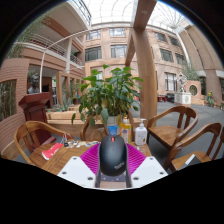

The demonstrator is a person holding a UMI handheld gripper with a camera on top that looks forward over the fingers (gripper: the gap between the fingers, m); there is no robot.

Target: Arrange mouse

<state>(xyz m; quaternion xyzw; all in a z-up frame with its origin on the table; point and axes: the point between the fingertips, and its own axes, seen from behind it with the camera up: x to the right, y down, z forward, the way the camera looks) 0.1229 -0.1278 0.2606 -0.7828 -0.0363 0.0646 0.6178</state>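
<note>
One glossy black computer mouse [113, 156] sits between the two fingers of the hand-held gripper [113, 168], its rounded back filling the space between them. One magenta pad [94, 158] shows to the left of the mouse and one [130, 158] to the right; both lie close against its sides, but whether they actually press on it cannot be told. The white finger bodies [82, 172] flank the mouse lower down.

The mouse is over a round wooden bench [72, 154] with a warm brown top. On the bench, counted: one red flat object [52, 151] to the left of the fingers, one white pump bottle [141, 134] beyond the right finger, and one potted green leafy plant [107, 97] just behind the mouse. A small blue item [124, 131] stands next to the bottle; what it is cannot be told.

Three wooden chairs with curved frames ring the bench: one [30, 139] on the left and two [176, 126] on the right.

The setting is a courtyard-like atrium with multi-storey brick buildings [110, 50], balconies [50, 55], columns [148, 70] and a glazed roof [112, 10] overhead.
</note>
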